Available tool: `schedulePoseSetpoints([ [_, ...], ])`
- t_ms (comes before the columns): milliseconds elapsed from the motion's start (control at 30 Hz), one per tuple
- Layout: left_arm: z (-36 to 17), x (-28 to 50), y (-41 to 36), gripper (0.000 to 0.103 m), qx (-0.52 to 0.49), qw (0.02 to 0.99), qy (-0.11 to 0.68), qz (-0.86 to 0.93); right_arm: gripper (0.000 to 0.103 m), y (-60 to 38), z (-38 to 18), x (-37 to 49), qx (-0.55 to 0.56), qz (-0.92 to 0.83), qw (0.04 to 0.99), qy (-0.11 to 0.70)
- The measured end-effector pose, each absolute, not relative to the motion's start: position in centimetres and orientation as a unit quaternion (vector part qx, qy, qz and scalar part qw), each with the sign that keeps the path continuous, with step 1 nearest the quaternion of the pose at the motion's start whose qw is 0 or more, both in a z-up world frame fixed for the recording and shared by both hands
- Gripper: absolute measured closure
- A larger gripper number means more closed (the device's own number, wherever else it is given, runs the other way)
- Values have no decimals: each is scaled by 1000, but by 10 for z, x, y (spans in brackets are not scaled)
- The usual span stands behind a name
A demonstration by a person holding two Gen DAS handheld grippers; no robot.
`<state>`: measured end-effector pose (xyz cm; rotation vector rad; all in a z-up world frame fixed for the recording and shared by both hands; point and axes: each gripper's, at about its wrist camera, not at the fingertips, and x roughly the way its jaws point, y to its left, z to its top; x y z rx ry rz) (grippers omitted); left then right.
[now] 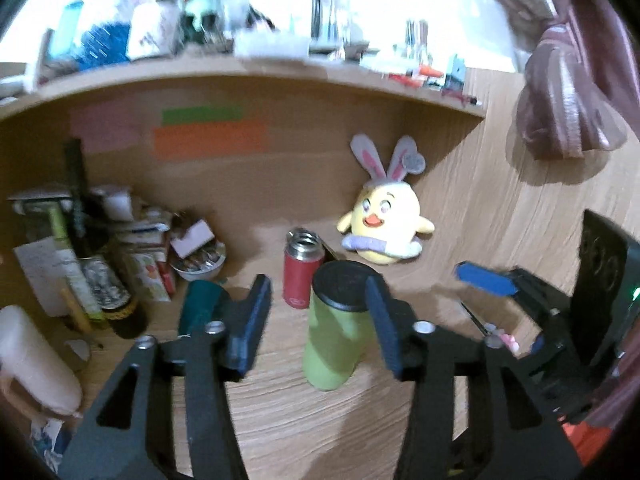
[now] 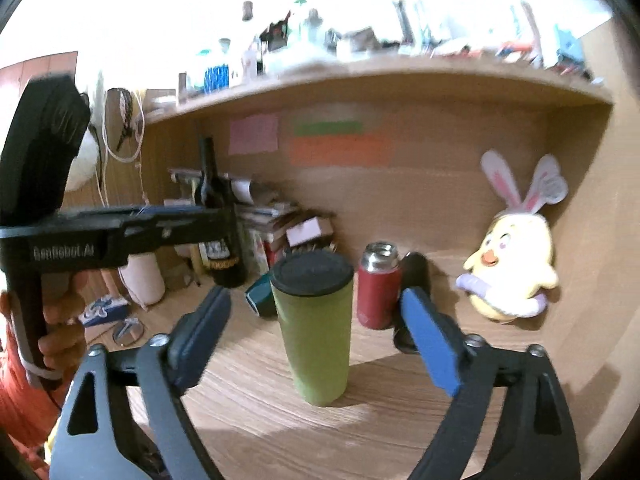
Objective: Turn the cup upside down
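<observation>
Black skeletal gripper frames with silver screws carry blue-padded fingers; one body reads "GenRobot.AI".

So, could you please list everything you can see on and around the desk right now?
green cup: 1, black lid up, upright, desk centre
red flask: 1, steel neck, open, behind cup
teal cup: 1, lying behind the green one
chick plush: 1, yellow, bunny ears, back right
dark bottle: 1, back left
sticky notes: 3, pink, green, orange, back panel
shelf: 1, wooden, cluttered, blurred
left gripper: open, near cup
right gripper: open, flanking cup
</observation>
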<state>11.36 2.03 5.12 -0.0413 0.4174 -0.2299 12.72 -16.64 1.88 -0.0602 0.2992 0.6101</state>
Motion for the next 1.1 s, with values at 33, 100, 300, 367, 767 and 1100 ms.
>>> schedulePoseSetpoints([
  [33,51,105,19,39,-22,974,197,-108,5,-170,22,120,-27,295,945,139],
  [100,50,85,17,36,-26,979,178,-98,0,-175,27,105,-22,287,950,123],
  [300,44,36,13,16,-30,989,133,-58,0,-186,32,67,-17,263,959,100],
  [367,41,20,12,6,-31,992,116,-40,0,-188,31,56,-17,256,962,95],
  [767,23,-39,-3,0,-15,997,73,23,0,-209,22,2,-7,210,975,69],
  [1100,18,-44,-9,0,-15,997,77,10,0,-208,16,-1,-6,212,974,76],
])
